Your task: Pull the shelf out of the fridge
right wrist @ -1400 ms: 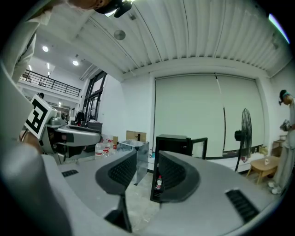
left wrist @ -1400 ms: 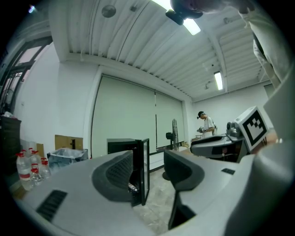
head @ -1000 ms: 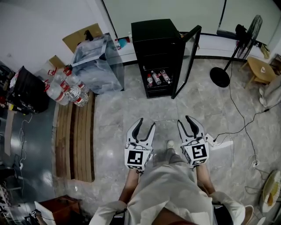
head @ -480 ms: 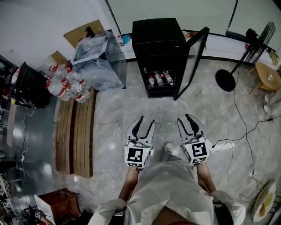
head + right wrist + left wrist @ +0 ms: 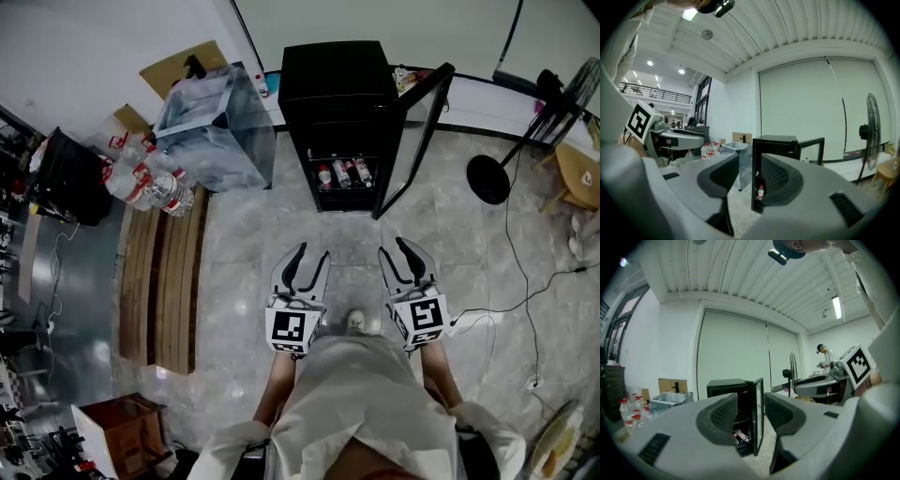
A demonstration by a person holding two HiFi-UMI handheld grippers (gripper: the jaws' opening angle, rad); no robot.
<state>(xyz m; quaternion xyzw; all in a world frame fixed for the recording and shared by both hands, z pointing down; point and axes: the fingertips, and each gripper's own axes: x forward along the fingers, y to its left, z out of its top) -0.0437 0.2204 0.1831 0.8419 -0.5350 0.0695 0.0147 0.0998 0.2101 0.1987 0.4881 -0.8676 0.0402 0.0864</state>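
A black mini fridge [image 5: 342,103] stands at the far wall with its glass door [image 5: 417,141] swung open to the right. Several bottles [image 5: 342,173] lie on its lower wire shelf [image 5: 339,187]. Both grippers hang in front of my body, well short of the fridge. My left gripper [image 5: 313,251] is shut with nothing between its pads. My right gripper [image 5: 394,247] is shut and empty too. The left gripper view looks past its jaws at the fridge [image 5: 726,387] and the door's edge [image 5: 758,413]. The right gripper view shows the fridge [image 5: 776,140] and one bottle [image 5: 760,192].
A clear plastic bin [image 5: 211,131] and packs of water bottles [image 5: 145,187] sit left of the fridge. Wooden planks [image 5: 159,281] lie along the left. A standing fan [image 5: 492,173] and a floor cable [image 5: 525,281] are on the right. A person [image 5: 825,355] stands far off.
The left gripper's jaws have come together from partly open. The view has shifted a little, with the fridge slightly nearer; the right gripper stays shut.
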